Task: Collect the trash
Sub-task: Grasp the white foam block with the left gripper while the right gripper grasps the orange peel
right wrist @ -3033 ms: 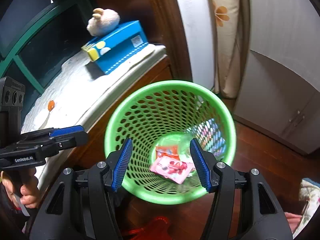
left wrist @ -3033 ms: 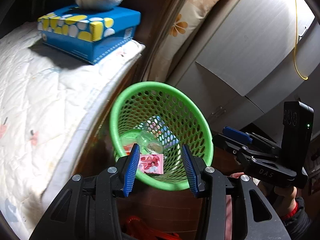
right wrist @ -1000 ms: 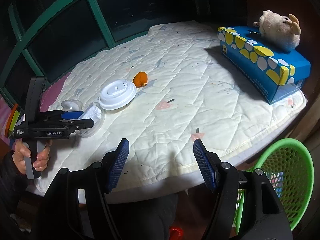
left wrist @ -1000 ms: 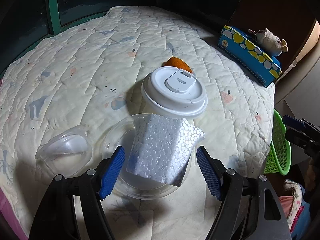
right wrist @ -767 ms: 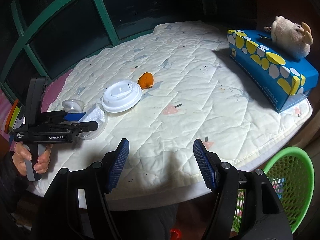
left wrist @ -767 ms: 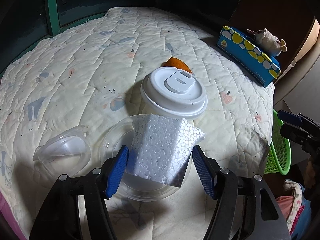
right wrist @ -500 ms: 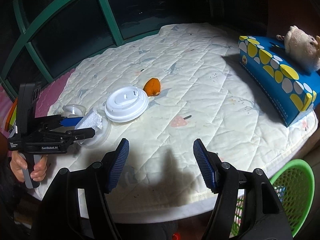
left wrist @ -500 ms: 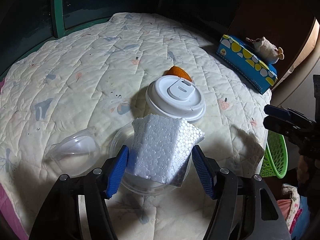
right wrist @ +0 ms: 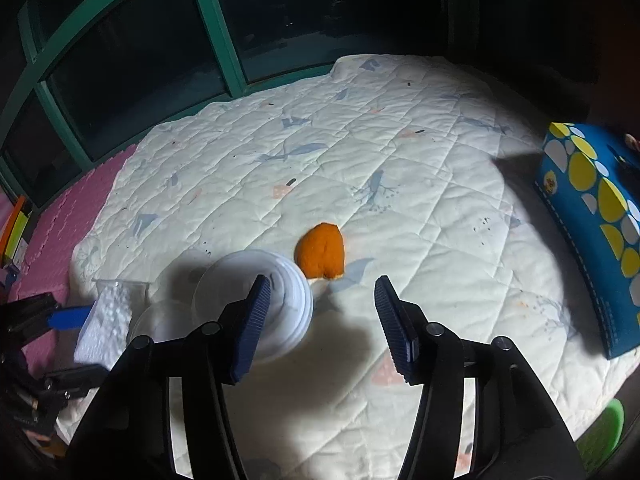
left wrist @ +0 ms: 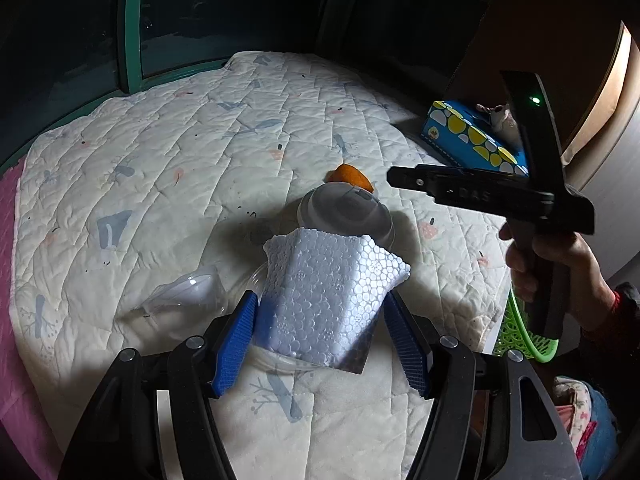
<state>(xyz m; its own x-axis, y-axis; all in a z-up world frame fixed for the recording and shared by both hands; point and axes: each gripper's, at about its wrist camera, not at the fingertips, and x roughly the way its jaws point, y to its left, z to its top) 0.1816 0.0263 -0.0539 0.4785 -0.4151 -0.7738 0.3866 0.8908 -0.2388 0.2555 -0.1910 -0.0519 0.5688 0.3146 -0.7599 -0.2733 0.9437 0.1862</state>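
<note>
Foam block [left wrist: 328, 296] sits clamped between the blue pads of the left gripper [left wrist: 322, 340], above a clear bowl [left wrist: 276, 360] on the quilt [left wrist: 200, 160]. Risk: crumbly foam could crack under the squeeze or slip out on the way to the green basket [left wrist: 520, 332]. Right gripper [right wrist: 320, 320] is empty, jaws closing, just short of the orange peel [right wrist: 320, 250] beside the white lid [right wrist: 248, 284]; closing early would pinch only quilt.

You're in a home bedroom; a quilted mattress pad [right wrist: 400, 184] with bird prints lies under dark green-framed windows [right wrist: 120, 52]; a tissue box [right wrist: 592, 216] sits at its edge.
</note>
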